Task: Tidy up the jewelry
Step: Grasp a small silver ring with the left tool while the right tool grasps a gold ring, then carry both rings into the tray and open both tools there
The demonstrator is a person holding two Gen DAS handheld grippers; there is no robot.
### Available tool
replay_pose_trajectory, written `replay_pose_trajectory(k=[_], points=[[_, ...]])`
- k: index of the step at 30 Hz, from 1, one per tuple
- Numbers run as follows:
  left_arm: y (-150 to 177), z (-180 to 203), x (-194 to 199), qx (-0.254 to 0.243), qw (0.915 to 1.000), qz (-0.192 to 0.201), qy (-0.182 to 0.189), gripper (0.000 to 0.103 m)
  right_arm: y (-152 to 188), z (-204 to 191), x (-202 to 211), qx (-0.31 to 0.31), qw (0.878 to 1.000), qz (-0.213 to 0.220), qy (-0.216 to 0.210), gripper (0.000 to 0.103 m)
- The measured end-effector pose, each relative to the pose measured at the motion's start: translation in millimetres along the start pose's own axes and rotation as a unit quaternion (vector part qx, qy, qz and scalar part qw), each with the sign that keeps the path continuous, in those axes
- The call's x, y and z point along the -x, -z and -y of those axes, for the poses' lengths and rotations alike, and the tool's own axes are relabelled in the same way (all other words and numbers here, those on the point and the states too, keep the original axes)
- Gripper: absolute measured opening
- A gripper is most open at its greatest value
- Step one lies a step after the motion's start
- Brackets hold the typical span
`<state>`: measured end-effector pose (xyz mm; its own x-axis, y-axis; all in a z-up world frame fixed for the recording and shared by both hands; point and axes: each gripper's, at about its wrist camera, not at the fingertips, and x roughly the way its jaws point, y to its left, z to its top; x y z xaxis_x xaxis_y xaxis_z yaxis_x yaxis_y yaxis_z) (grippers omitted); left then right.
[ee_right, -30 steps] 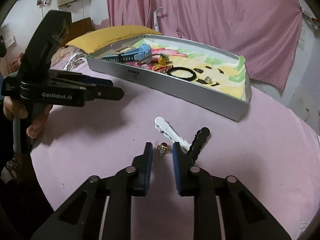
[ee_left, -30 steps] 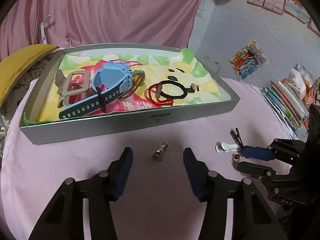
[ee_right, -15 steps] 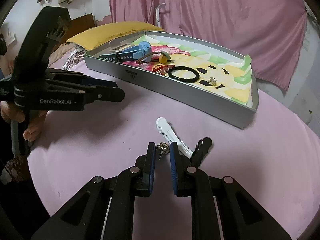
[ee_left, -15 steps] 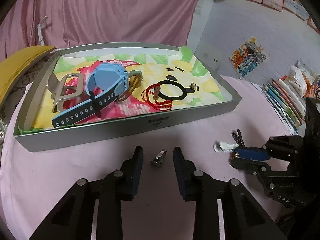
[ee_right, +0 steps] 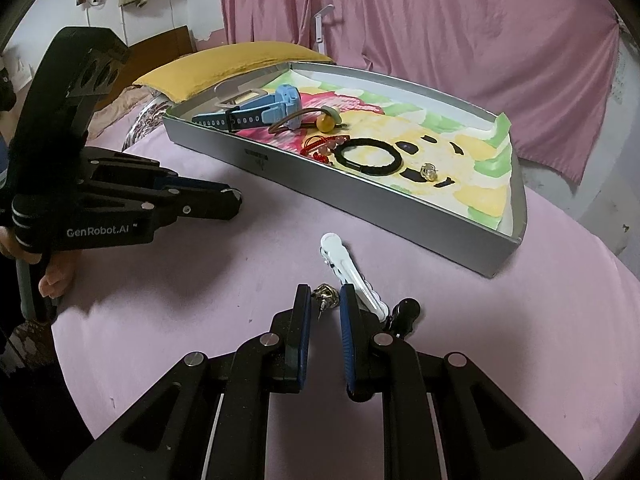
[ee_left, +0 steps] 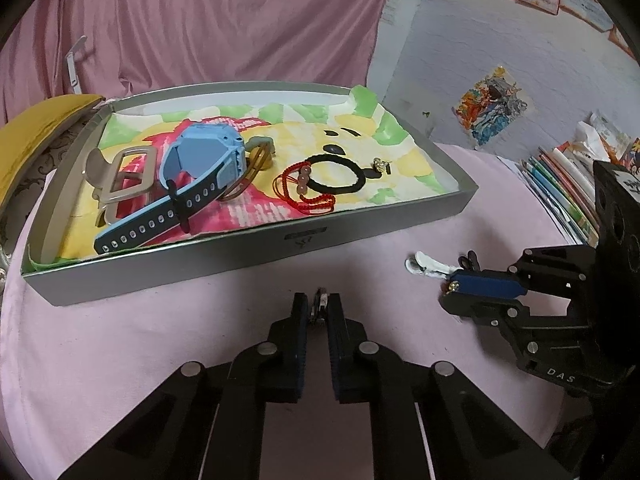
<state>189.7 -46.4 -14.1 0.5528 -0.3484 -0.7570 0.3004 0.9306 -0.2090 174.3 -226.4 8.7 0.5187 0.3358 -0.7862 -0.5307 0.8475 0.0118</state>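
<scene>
A grey tray (ee_left: 256,256) with a colourful liner holds a blue watch (ee_left: 200,168), a black hair band (ee_left: 338,176), a red cord bracelet (ee_left: 304,192) and a small earring (ee_left: 382,166). My left gripper (ee_left: 319,308) is shut on a small silver ring (ee_left: 319,305) on the pink cloth in front of the tray. My right gripper (ee_right: 325,300) is shut on a small gold earring (ee_right: 325,294), its pin hanging down; it shows in the left wrist view (ee_left: 452,290). A white hair clip (ee_right: 348,266) and a black clip (ee_right: 404,312) lie beside the right gripper.
The tray also shows in the right wrist view (ee_right: 400,204). A yellow cushion (ee_right: 224,60) lies behind the tray. Books and papers (ee_left: 560,184) are stacked at the table's right. A pink curtain (ee_left: 200,20) hangs behind.
My left gripper has closed from wide open onto the silver ring. My right gripper has narrowed onto the gold earring beside the white clip.
</scene>
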Motion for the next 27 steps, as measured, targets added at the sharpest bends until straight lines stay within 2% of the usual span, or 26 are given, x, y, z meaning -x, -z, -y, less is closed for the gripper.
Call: replay_pose_trajectory(k=[6,7,13,20,27], points=[[1.7,5.2,0.5,-0.012,0.9999,-0.001,0.0,0.009,-0.6,1.4,-0.8,-0.003,1.0,0.002,0.0,0.013],[1.9,6.1,1.5,-0.014,0.9999,0.001,0.001,0.006,-0.7,1.5,-1.0,-0.003,1.0,0.002,-0.001,0.013],[4.5,12.3,8.2,-0.024,0.9996,0.015,0.006,0.006,-0.4,0.2,3.1,-0.007,1.0,0.016,-0.005,0.013],[1.3,15.9,24.7,-0.025,0.9979,0.059,0.014,0.006,-8.2,-4.2,25.9,-0.009,0.997,0.082,0.007,0.013],[-5.6,22.7,47.1,-0.023,0.9888,0.147,0.015,0.006,-22.9,-1.3,49.2,-0.028,0.984,0.176,0.028,0.013]])
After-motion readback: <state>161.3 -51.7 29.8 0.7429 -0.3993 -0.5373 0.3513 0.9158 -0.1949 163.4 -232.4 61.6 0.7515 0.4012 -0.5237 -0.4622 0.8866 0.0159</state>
